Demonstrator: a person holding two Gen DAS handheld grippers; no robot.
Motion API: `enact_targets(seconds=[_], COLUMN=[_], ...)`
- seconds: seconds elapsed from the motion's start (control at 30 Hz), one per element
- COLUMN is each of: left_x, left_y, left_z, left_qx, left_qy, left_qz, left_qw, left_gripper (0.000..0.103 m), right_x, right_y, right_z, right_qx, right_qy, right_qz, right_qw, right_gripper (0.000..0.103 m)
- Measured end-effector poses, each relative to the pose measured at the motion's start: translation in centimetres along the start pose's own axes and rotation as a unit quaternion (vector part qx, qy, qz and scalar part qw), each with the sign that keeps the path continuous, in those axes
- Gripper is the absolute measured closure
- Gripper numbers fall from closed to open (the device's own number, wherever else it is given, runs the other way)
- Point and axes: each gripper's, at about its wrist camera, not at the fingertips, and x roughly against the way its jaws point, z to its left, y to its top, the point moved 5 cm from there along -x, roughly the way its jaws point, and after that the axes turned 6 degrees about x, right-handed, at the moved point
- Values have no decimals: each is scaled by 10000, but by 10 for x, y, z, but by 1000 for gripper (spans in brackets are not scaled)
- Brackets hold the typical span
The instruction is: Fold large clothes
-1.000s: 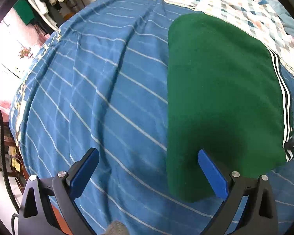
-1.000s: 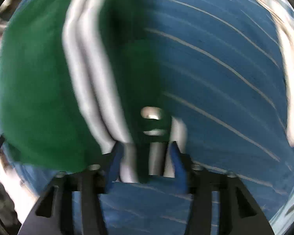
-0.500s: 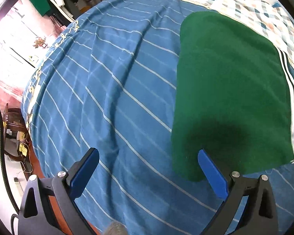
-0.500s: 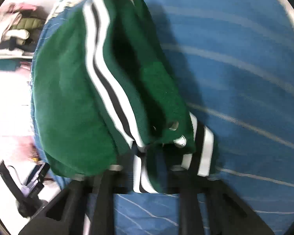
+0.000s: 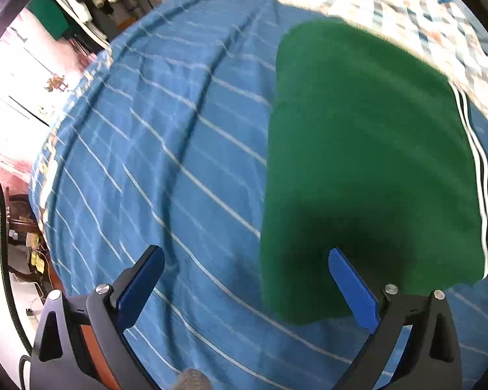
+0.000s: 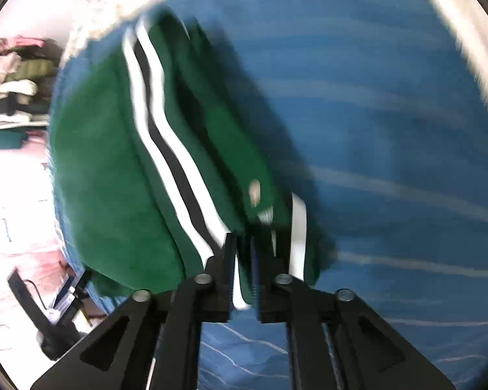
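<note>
Green garment (image 5: 367, 162), folded on blue striped bedspread (image 5: 166, 149), looks soft, limp, thickish; right gripper (image 6: 244, 260) apparently pinches its striped hem corner, left gripper (image 5: 244, 279) spread, empty—take hemmed edges.

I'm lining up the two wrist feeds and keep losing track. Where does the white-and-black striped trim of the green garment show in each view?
Left wrist: striped trim runs down the right edge of the green garment, far from the open left gripper.
Right wrist: trim runs from upper left down into the right gripper, which is shut on it.
Shared landmark: blue striped bedspread.
</note>
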Motion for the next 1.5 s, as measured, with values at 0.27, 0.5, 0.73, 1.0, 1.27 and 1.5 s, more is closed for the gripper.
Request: enact_targets(seconds=[0.27, 0.5, 0.73, 1.0, 1.27, 1.5], left_x=[-29, -82, -64, -25, -35, -63], left_y=[106, 180, 170, 132, 46, 43], left_z=[-22, -49, -57, 7, 81, 102], left_qx=[166, -123, -372, 260, 816, 471], left_qy=[120, 170, -31, 27, -232, -449], left_qz=[-511, -363, -585, -495, 174, 455], left_qw=[9985, 9991, 9976, 9984, 9962, 9968], left_gripper=[0, 0, 0, 0, 0, 0], right_x=[-21, -73, -48, -25, -97, -82], right_y=[84, 136, 146, 118, 19, -1], right_z=[32, 56, 38, 14, -27, -26], right_qx=[174, 358, 336, 611, 170, -1026], right_qy=[883, 486, -454, 386, 1752, 1789], right_qz=[-423, -16, -452, 80, 1348, 557], right_qw=[9950, 9982, 9974, 9974, 9751, 9769], right_gripper=[45, 100, 101, 32, 9, 48])
